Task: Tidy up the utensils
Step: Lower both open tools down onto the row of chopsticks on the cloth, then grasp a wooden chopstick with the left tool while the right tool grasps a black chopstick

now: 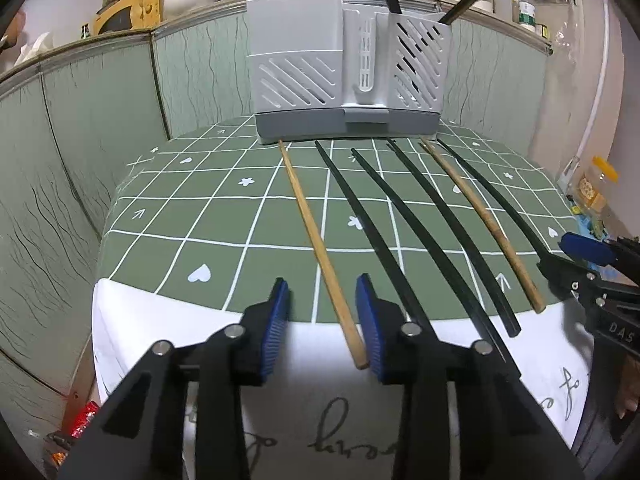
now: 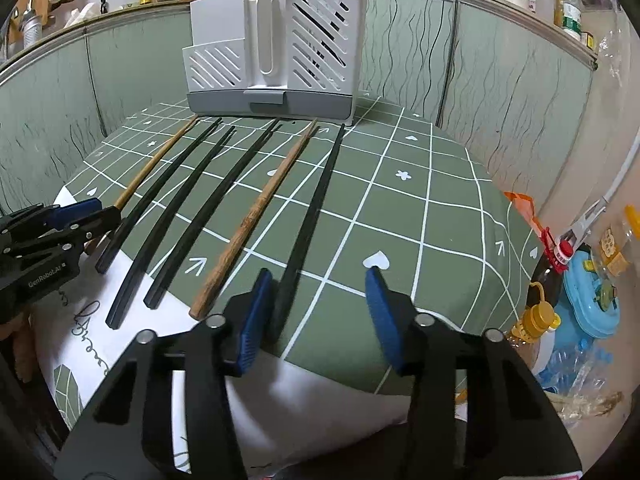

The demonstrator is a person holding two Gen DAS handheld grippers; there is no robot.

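Six chopsticks lie fanned on green grid table (image 1: 224, 216) before white utensil holder (image 1: 344, 76). Left tongs (image 1: 322, 312) parted, leftmost wooden chopstick (image 1: 316, 236) between pads, untouched. Right tongs (image 2: 320, 312) parted; rightmost black chopstick (image 2: 308, 220) beside left pad, contact unclear.

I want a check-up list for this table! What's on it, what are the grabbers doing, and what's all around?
Surface: green checked tablecloth.
Job's things: six chopsticks in a row, four black, two wooden; grey utensil holder behind them, some utensils already inside.
Clutter: nothing seen on the cloth.
Grippers: left gripper open around the leftmost wooden chopstick; right gripper open around the rightmost black chopstick.
Cables: nothing seen.
Surroundings: crowded kitchen counter; bottles beside the table.
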